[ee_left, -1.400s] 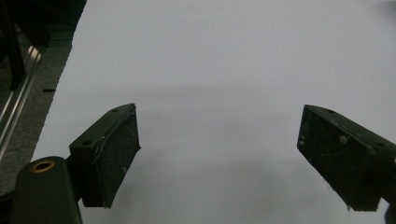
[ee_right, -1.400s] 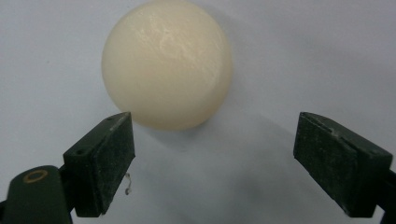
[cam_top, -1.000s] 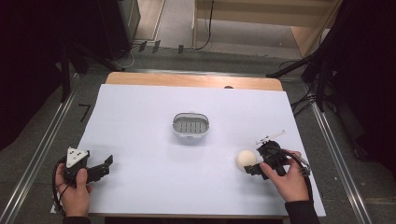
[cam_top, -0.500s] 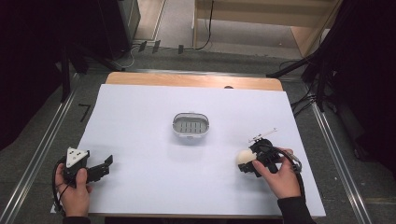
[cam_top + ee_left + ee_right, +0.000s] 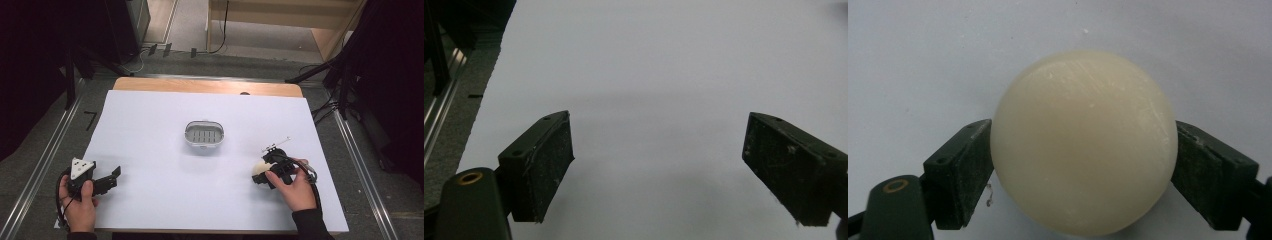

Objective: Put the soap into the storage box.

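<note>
The left gripper (image 5: 112, 176) sits well to the left of the soap dish (image 5: 204, 134) and nearer the person, jaws spread wide over bare white table (image 5: 150, 125) with nothing between them; the oval, slotted soap dish stands mid-table; to its right and nearer the person, the right gripper (image 5: 1083, 165) is closing its jaws on a cream round soap bar (image 5: 1083, 142), pads touching both sides.

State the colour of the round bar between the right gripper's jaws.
Pale cream, plain; the round bar shows best in the right gripper view.
</note>
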Tool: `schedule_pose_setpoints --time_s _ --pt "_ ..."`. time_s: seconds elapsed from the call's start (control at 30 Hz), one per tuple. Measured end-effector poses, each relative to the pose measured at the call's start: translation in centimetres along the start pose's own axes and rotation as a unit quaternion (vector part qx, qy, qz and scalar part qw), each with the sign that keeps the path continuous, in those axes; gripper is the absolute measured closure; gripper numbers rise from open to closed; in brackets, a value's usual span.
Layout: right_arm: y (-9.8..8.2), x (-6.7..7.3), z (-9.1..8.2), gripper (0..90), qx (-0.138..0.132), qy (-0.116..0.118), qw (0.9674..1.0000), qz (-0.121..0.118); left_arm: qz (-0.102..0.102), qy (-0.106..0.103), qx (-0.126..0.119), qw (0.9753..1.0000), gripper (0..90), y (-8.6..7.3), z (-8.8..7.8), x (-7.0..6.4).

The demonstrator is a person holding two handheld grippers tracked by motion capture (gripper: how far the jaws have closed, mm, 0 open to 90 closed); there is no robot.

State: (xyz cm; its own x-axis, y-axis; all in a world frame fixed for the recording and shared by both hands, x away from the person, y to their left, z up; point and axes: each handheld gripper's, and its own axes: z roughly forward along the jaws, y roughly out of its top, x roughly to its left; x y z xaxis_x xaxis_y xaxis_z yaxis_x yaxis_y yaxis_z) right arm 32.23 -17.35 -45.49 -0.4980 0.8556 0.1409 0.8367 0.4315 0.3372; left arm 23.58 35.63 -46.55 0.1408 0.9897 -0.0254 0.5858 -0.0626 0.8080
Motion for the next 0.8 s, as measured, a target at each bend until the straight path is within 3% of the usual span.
schedule_pose_setpoints --time_s 0.37,0.43,0.8 --pt "-0.06 -0.18 -0.05 18.6 -0.004 -0.003 1.0 0.003 0.001 0.001 0.001 1.0 13.9 0.0 -0.02 0.0" --pt "-0.06 -0.13 -0.18 24.6 -0.011 -0.002 0.9999 0.001 0.001 0.001 0.001 1.0 13.9 0.01 -0.02 -0.01" --pt "-0.13 -0.36 -0.33 24.7 -0.008 -0.008 0.9999 -0.001 0.0 0.0 0.0 1.0 13.9 0.0 -0.01 0.02"
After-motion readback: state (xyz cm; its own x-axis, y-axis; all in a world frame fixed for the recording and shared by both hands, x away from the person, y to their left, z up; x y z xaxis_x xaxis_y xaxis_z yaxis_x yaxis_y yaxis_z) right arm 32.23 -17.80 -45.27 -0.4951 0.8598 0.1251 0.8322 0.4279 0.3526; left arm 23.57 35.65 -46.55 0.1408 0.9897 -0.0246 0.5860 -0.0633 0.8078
